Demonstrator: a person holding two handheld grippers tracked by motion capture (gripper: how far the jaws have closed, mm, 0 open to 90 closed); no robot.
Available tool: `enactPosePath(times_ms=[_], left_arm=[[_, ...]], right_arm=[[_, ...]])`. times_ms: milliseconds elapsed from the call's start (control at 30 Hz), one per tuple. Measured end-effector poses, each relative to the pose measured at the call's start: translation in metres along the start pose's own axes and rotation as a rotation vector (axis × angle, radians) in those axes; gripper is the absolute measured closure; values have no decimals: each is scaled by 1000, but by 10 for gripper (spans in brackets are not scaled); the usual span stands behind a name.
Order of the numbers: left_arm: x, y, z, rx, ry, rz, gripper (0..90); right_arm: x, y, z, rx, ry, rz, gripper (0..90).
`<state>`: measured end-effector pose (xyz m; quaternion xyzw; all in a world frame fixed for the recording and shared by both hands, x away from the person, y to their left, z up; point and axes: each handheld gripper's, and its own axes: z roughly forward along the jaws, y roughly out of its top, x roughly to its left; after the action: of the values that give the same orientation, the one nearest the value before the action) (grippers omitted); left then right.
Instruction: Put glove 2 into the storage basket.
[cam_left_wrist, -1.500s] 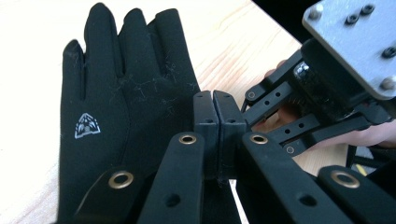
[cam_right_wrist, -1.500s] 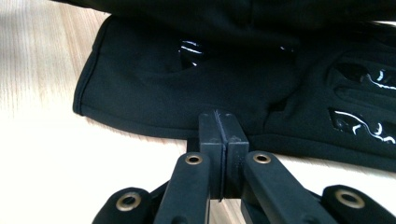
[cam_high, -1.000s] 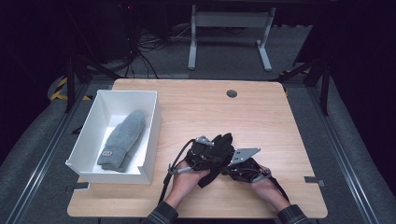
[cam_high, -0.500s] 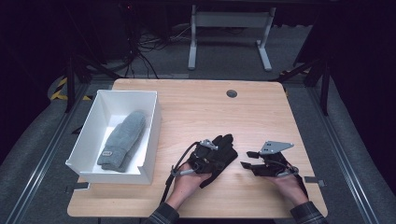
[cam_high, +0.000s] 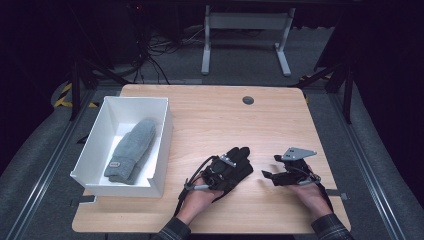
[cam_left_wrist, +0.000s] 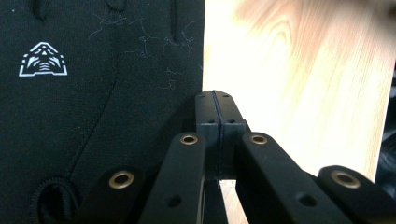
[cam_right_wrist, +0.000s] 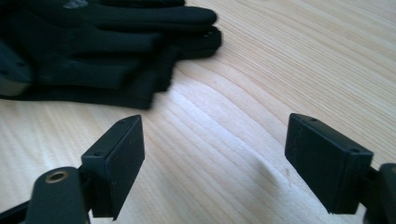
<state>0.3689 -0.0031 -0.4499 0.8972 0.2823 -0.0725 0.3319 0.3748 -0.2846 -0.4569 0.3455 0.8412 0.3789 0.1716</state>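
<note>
Left gripper (cam_high: 227, 162) fingers pressed together at the black fabric glove (cam_high: 235, 167) on the wooden surface (cam_high: 210, 115), right gripper (cam_high: 267, 175) fingers just been opening, nothing between, so best carry it low and steady toward the white box (cam_high: 95, 145).

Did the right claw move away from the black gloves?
Yes. The right claw slid right, off the black gloves, nearer the table's right edge; its jaws have just been opening, nothing between them.

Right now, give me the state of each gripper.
Left gripper: shut, resting at the black glove; whether it pinches the fabric cannot be told.
Right gripper: open, just been opening, holding nothing.
</note>
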Motion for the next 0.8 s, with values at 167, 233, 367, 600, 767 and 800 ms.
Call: enactPosePath(times_ms=[167, 233, 367, 600, 767, 800], left_arm=[[0, -5, -11, 24, 19, 17, 900], [0, -5, -18, 1, 9, 27, 892], [0, -2, -31, -36, 33, 71, 766], [19, 4, -50, -95, 104, 161, 402], [33, 5, -44, -83, 137, 169, 238], [35, 5, -42, -81, 137, 173, 219]], right_arm=[[-2, -2, 4, 15, -23, 6, 198], [-3, -2, 5, 21, -25, 6, 198], [-2, -3, 8, 29, -35, -3, 184], [-4, -6, 13, 35, -37, 15, 155], [-5, -6, 13, 36, -33, 17, 154], [-5, -6, 13, 36, -33, 17, 155]])
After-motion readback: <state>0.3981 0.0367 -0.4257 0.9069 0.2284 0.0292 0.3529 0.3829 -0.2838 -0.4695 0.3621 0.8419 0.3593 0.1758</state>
